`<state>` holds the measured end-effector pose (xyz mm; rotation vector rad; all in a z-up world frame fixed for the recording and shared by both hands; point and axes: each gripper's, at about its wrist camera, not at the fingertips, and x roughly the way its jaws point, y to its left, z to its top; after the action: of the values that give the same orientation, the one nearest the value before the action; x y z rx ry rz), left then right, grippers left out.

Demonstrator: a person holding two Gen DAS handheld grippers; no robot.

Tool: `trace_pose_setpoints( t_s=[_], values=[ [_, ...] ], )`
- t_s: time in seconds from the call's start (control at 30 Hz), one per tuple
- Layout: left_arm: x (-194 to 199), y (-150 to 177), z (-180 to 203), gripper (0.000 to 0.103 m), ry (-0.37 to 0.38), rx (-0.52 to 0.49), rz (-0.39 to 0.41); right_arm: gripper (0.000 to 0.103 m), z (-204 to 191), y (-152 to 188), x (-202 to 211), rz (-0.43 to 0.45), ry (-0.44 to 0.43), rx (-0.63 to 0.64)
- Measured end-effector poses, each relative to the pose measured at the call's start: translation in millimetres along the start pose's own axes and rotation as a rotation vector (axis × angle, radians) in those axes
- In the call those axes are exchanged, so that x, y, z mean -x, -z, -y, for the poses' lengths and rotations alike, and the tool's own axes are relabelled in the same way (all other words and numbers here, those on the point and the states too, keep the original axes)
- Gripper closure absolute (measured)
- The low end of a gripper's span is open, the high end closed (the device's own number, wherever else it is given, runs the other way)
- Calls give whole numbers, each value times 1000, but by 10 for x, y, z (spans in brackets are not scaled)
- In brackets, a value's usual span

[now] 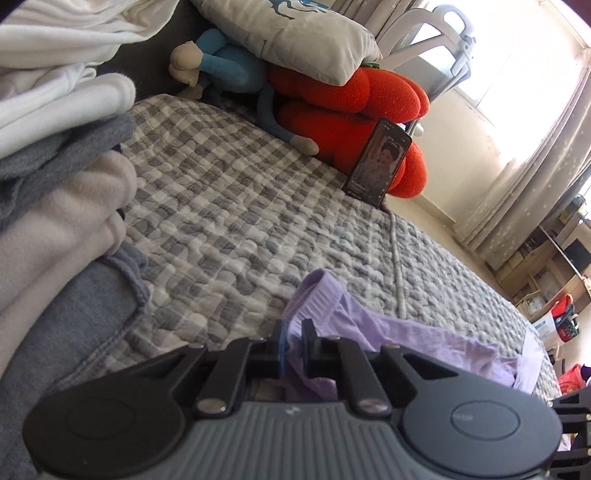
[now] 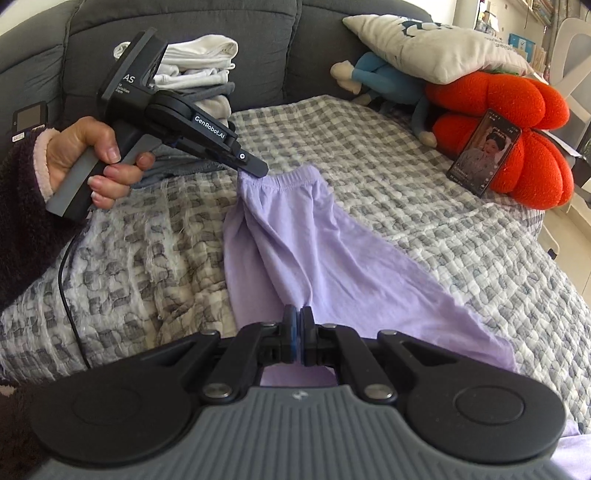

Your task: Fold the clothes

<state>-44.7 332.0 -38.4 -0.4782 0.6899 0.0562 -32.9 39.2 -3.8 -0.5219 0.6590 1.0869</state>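
the lilac pants (image 2: pixel 295 251) lay spread on the checked quilt (image 2: pixel 424 206), waistband toward the sofa back (image 2: pixel 184 22), the legs running down toward the right camera. the left gripper (image 2: pixel 255 170) pinched the waistband's left corner between closed jaws, lifting it a little off the quilt; in its own view (image 1: pixel 293 332) lilac cloth was bunched between the nearly closed fingers. the right gripper (image 2: pixel 297 325) was clamped tight on the cloth lower down, near the left edge of a leg, its blue pads (image 2: pixel 291 328) pressed together with fabric between.

no container was in sight. a stack of folded clothes (image 2: pixel 199 74), white on top and grey below, stood on the quilt against the sofa back, just behind the left gripper. a hand (image 2: pixel 92 162) in a dark fuzzy sleeve held that gripper's handle.

the pants' lower ends were hidden under the right gripper's body, so how the legs ended could not be told. the stack was cut off at the frame edge in the left view.

a phone (image 2: pixel 484 151) leaned upright on a red cushion (image 2: pixel 517 110) at the quilt's far right, with a blue doll (image 2: pixel 384 77) and a pillow (image 2: pixel 436 48) behind. bare quilt lay open between the pants and the phone, and to the pants' left.
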Motion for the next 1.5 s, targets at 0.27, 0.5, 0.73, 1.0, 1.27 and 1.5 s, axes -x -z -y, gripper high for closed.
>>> trace_pose_setpoints(
  t_s=[0.27, 0.5, 0.73, 1.0, 1.27, 1.5],
  values=[
    [-18, 85, 111, 87, -191, -121, -3, 95, 27, 40, -121, -68, -96, -71],
    [177, 47, 276, 58, -172, -134, 52, 90, 130, 65, -25, -38, -96, -149],
    [326, 3, 577, 37, -190, -204, 131, 65, 247, 128, 142, 4, -59, -206],
    [285, 71, 908, 36, -77, -259, 103, 65, 446, 230, 339, 48, 25, -283],
    [42, 265, 1442, 36, 79, -379, 14, 65, 763, 456, 511, 75, 148, -443],
    [-147, 417, 1840, 37, 178, -426, -41, 65, 1035, 710, 635, 87, 259, -601]
  ],
)
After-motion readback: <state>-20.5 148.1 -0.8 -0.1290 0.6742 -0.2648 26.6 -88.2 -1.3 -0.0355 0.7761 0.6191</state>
